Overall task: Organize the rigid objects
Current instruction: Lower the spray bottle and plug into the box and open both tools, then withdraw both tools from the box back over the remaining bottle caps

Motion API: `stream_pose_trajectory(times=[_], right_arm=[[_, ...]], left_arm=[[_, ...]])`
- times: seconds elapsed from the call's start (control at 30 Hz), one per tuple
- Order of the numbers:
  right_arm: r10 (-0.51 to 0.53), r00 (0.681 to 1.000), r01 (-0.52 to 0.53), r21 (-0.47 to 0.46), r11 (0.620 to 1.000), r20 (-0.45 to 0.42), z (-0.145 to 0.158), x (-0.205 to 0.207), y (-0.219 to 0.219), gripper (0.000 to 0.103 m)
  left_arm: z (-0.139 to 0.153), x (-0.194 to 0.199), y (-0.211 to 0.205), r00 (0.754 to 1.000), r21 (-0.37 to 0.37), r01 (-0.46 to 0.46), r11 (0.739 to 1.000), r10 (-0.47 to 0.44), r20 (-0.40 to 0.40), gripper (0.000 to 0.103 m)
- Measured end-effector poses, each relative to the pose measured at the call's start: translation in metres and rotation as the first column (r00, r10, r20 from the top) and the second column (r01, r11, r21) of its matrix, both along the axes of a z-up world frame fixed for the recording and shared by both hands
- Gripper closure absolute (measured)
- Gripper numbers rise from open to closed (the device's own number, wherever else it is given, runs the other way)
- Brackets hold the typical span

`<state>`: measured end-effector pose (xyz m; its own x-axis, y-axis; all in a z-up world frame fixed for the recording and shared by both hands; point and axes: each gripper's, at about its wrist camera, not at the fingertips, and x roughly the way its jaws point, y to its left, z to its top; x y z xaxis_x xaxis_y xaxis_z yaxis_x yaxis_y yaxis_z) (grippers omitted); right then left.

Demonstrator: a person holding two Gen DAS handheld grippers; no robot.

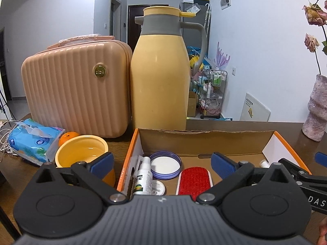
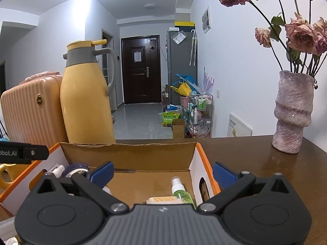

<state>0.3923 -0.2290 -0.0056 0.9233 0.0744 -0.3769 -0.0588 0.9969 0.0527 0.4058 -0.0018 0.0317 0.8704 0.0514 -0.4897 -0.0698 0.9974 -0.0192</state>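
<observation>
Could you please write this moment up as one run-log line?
left tongs: open, empty | right tongs: open, empty | orange-edged cardboard box: holds red lint brush, round purple lid, green spray bottle

I look down a white-walled hallway (image 2: 224,65) to a dark brown door (image 2: 140,69), glossy grey floor tiles (image 2: 141,122), a grey cabinet (image 2: 181,61) at right, bright ceiling light (image 2: 150,6) overhead, brown wooden table (image 2: 265,167) in front

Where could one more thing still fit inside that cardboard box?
The bare floor of the cardboard box lies mid-box, between the red brush and the green spray bottle. The left end is crowded: purple lid, white spray bottle, round tin.
</observation>
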Motion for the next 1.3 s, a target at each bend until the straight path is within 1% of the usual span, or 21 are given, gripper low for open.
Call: stream_pose_trajectory(times=[0.37,0.83,1.3], right_arm=[[0.002,1.000,-0.002,0.004,1.000,0.021,0.000,-0.014,0.002,0.000],[0.012,0.997,-0.012,0.004,1.000,0.077,0.004,-0.063,0.006,0.000],[0.033,0.996,-0.033,-0.001,0.999,0.080,-0.001,-0.114,0.015,0.000]], left_arm=[[0.004,-0.017,0.001,1.000,-0.002,-0.005,1.000,0.005,0.025,0.000],[0.003,-0.055,0.007,0.999,0.006,-0.020,1.000,0.019,0.041,0.000],[-0.003,-0.108,0.014,0.999,0.015,-0.017,1.000,0.016,0.044,0.000]])
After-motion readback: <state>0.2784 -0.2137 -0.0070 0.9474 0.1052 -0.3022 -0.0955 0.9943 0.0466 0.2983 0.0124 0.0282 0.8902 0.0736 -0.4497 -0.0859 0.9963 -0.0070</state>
